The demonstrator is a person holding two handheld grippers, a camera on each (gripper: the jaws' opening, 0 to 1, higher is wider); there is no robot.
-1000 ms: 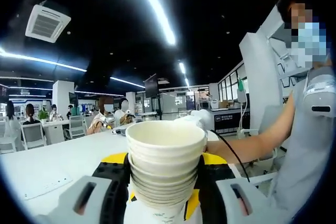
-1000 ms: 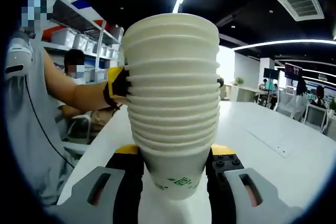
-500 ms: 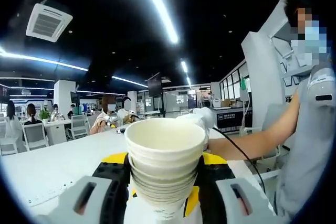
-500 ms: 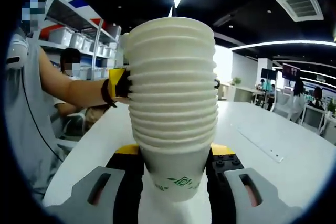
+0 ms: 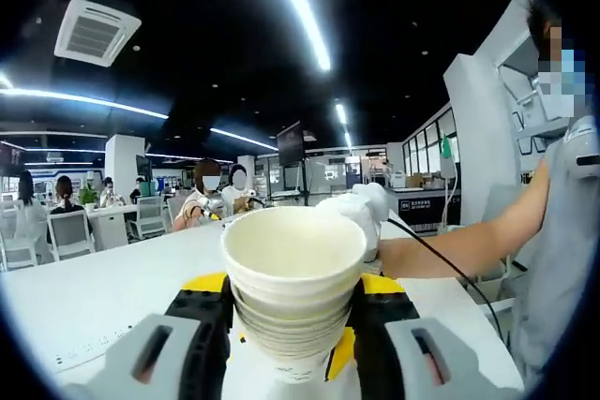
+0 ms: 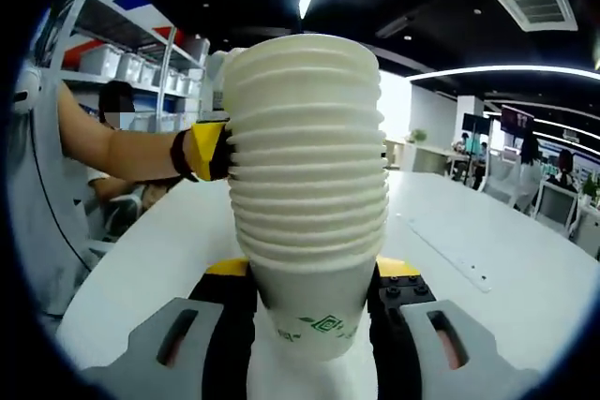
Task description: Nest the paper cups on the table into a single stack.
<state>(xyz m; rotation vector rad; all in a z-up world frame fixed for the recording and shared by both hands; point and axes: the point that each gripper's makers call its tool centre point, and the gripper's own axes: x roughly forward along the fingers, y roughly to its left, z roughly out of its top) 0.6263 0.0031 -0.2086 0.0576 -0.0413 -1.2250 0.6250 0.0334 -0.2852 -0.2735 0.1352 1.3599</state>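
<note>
A stack of several nested white paper cups stands upright between my left gripper's jaws, its open mouth facing the camera; the left gripper is shut on it. In the right gripper view a taller stack of white paper cups with a green logo low on the bottom cup rises in front of the lens, and my right gripper is shut on its base. Behind the tall stack the other gripper's yellow and black part shows, held by a person's arm.
A long white table runs under both grippers, with a flat strip on its surface. A person in a grey shirt stands at the right of the left gripper view. Chairs, desks and people sit far behind.
Both views have shifted a little with the hands. The cup stacks stay held as before, and the left stack sits slightly lower in its view.
</note>
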